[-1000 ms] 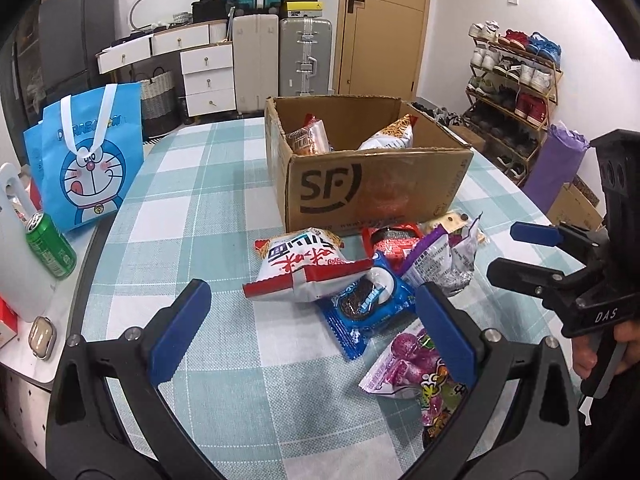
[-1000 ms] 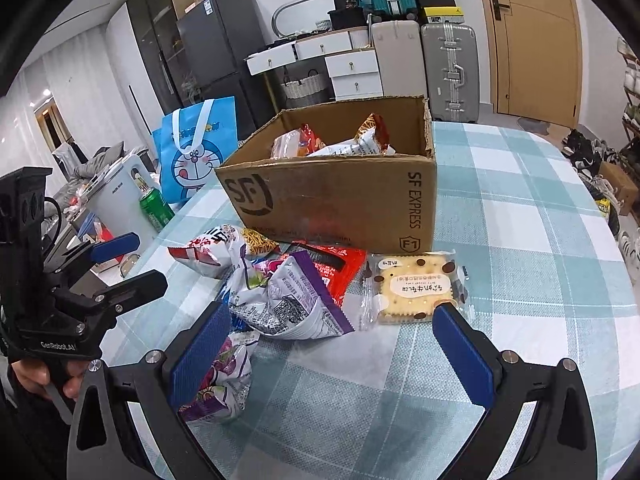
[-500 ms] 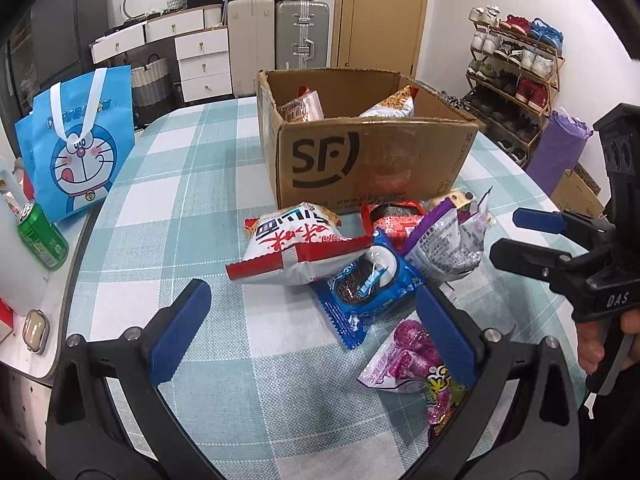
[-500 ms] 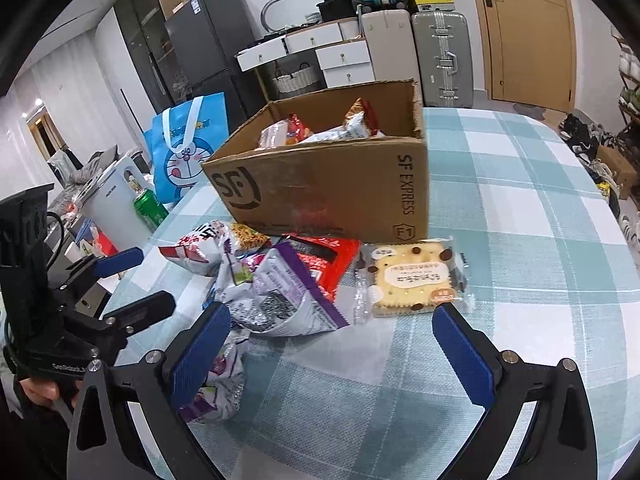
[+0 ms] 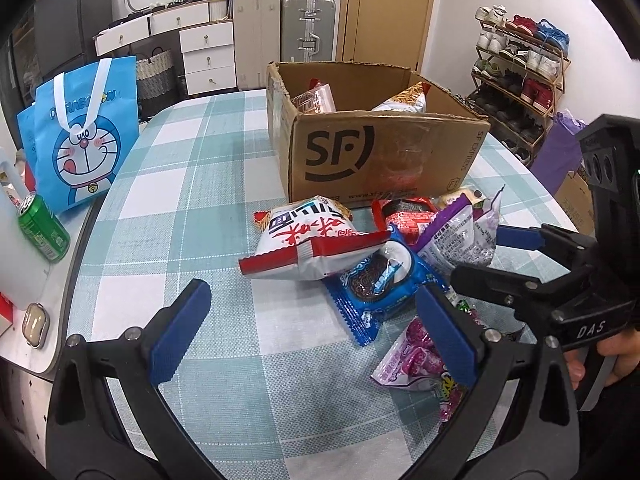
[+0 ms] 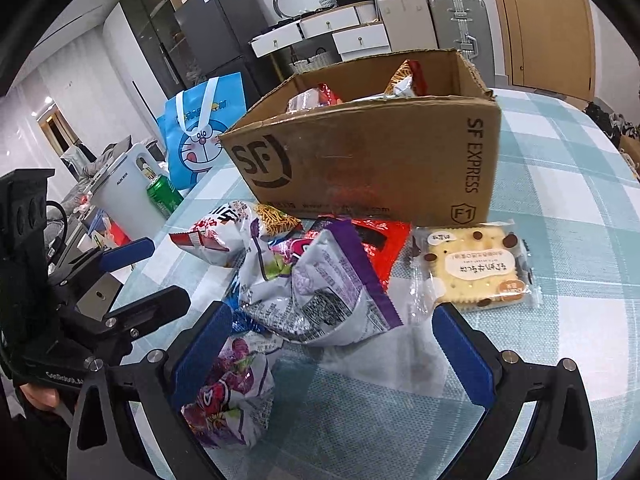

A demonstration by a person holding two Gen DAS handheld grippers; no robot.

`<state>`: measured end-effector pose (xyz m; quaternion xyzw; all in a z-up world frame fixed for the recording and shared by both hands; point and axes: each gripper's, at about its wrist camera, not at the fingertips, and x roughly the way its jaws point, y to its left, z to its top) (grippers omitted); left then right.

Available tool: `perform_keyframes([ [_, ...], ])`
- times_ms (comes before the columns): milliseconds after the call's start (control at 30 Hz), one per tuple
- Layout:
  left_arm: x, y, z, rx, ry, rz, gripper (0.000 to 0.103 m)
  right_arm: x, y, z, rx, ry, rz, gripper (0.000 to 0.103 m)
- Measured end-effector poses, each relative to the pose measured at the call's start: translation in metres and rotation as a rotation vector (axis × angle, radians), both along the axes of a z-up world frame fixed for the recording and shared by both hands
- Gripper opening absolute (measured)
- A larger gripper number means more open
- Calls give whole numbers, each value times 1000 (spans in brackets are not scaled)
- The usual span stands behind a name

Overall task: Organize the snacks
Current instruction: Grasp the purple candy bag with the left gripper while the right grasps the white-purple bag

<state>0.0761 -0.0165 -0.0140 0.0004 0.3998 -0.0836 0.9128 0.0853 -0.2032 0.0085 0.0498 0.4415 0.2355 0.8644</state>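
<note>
My left gripper [image 5: 308, 328] has jaws wide apart, empty, just above the worktop [image 5: 224, 184]. My right gripper [image 6: 332, 348] likewise, jaws spread and holding nothing. Nearest: pink candy bag [image 5: 416, 356] beside my left gripper's right finger. Then Oreo pack [image 5: 380, 284], part under the red-white chip bag [image 5: 308, 240]. Purple bag [image 6: 320, 292] crumpled between my right fingers. Cracker pack [image 6: 476, 268] just right of it. Behind the pile, SF box [image 5: 372, 160], open, two snacks inside. Far left: Doraemon bag [image 5: 80, 136], green can [image 5: 42, 228].
</note>
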Motion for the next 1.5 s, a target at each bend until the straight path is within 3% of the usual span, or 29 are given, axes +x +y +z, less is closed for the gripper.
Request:
perform_keyframes([
  [133,0,2,0,0,1,3,102,6,6,-1,14,3,7,97],
  [200,0,2,-1,1,2,3,102,9,10,-3,19,16,14,82],
  [267,0,2,-2,3,3,2,102,10,12,-4,12,17,17,79],
  [367,0,1,-2,4,2,-1,102,7,12,-1,29,1,36,64],
  [467,-1,0,-1,6,2,-6,102,1,10,6,27,-39,48,61],
  [733,-7,-6,5,-12,-2,-48,102,-22,-9,26,46,-111,19,59],
  [1033,-19,-34,1,-53,38,-226,102,-33,-34,43,71,-141,-24,59],
  [1267,-33,-59,-6,-26,71,-355,102,-34,-36,45,75,-142,-33,59],
  [1500,-33,-71,-22,-13,117,-387,101,-33,-35,42,72,-134,-32,59],
])
